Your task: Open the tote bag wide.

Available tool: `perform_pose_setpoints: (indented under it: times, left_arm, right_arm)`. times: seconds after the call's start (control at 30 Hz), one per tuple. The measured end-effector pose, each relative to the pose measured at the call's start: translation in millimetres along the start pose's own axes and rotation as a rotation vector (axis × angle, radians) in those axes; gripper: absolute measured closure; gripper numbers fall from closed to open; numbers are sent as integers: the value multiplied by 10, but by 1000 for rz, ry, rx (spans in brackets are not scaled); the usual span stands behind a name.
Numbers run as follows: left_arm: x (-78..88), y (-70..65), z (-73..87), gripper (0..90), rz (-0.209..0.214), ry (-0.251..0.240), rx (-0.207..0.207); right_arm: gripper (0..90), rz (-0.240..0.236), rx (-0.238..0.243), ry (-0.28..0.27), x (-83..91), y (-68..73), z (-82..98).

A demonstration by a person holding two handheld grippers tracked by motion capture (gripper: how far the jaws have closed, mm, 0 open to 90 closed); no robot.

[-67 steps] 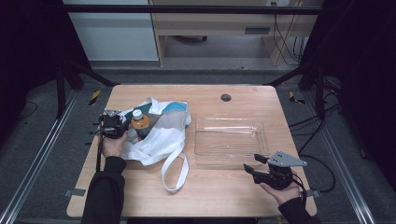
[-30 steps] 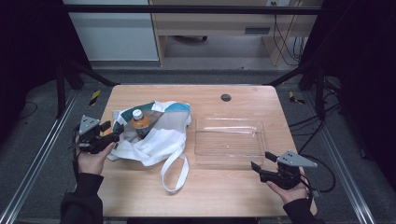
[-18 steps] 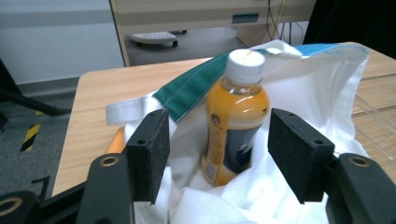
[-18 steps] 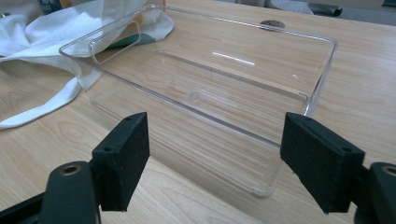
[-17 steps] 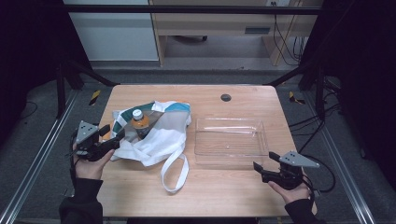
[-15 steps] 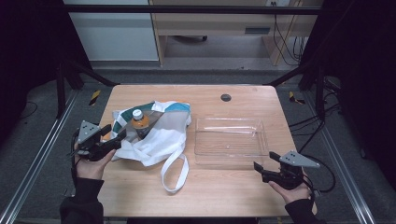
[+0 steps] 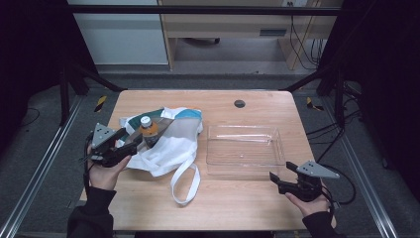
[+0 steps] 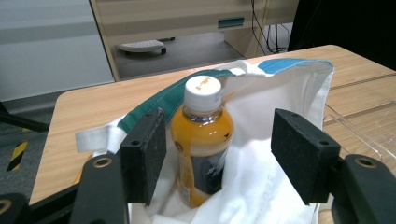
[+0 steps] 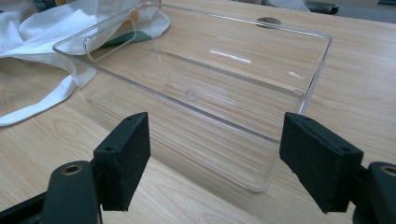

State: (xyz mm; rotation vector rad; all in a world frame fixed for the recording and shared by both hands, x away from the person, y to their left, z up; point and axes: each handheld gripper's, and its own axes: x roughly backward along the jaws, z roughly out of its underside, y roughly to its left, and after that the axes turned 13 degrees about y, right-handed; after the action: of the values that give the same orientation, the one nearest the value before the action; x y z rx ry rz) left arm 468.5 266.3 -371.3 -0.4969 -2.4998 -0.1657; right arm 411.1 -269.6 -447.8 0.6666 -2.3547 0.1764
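A bottle of orange drink with a white cap (image 7: pixel 147 130) (image 8: pixel 202 140) stands upright inside a white cloth bag with teal trim (image 7: pixel 171 141) (image 8: pixel 261 154) on the left half of the table. My left gripper (image 7: pixel 128 144) (image 8: pixel 224 161) is open at the bag's left side, its jaws either side of the bottle without touching it. A clear plastic tray (image 7: pixel 245 149) (image 9: pixel 205 88) lies empty to the right of the bag. My right gripper (image 7: pixel 274 178) (image 9: pixel 224 163) is open near the tray's front right corner, apart from it.
The bag's white strap (image 7: pixel 184 181) (image 9: pixel 37 109) loops toward the front edge of the table (image 7: pixel 228 208). A round black grommet (image 7: pixel 239 103) (image 9: pixel 268 21) sits at the back. Metal frame rails (image 7: pixel 34 173) run along both sides.
My left gripper drew back off the bag toward the table's left edge, then edged right again toward the bottle. My right gripper shifted slightly toward the front right.
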Motion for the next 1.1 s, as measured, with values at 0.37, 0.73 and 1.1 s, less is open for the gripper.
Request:
perform_pose_setpoints:
  times: [0.37,0.73,1.1]
  left_arm:
    - [-149,-74,-96,359,-12,15,-22]
    - [-301,-39,-146,360,-52,23,-18]
    - [-518,-53,-159,367,-70,39,-23]
  right_arm:
    - [248,1,1,1,0,-10,3]
    - [250,4,9,5,-8,3,-6]
    - [250,4,15,8,-11,5,-8]
